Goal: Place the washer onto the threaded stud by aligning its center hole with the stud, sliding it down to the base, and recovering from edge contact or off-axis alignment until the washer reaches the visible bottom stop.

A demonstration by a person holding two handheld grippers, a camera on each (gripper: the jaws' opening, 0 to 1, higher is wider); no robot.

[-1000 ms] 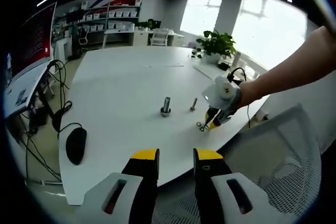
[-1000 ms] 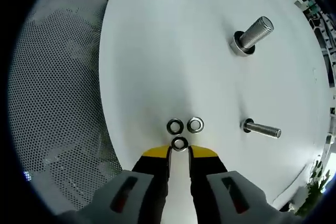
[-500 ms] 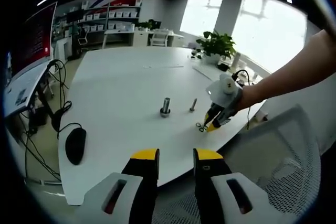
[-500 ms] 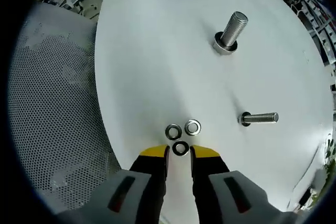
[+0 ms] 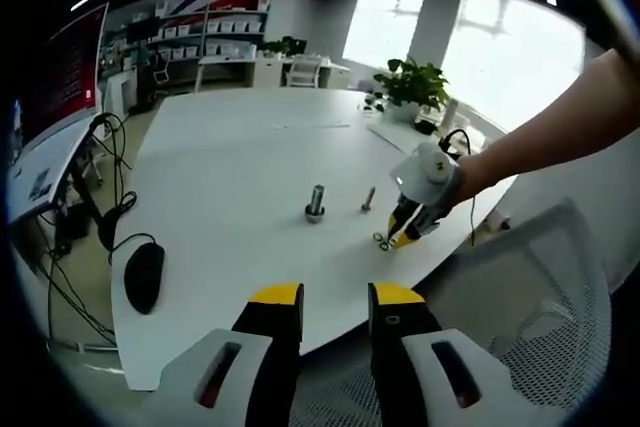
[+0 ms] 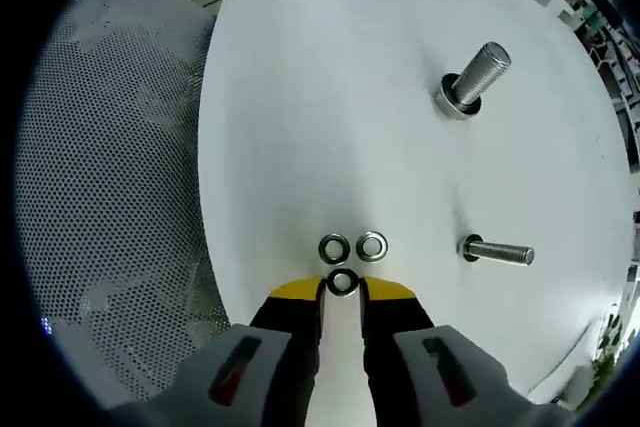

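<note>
Evidently this is the pick-up step: three washers lie on the table (image 6: 300, 97), and the right gripper (image 6: 341, 292) has its jaws slightly apart around the nearest washer (image 6: 342, 282), not clamped. Next, close and lift toward a stud (image 6: 476, 75). Farther back, the left gripper (image 5: 335, 299) hangs parted, empty.

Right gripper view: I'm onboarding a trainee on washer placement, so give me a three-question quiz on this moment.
1. True or false: a washer lies between the right hand-held gripper tips.
2. How many washers lie on the table?
A. one
B. three
C. five
3. Fill in: the larger stud and the ____ stud stand upright on the table.

Key: 1 true; 2 B, counting the two washers just ahead; 3 smaller.
</note>
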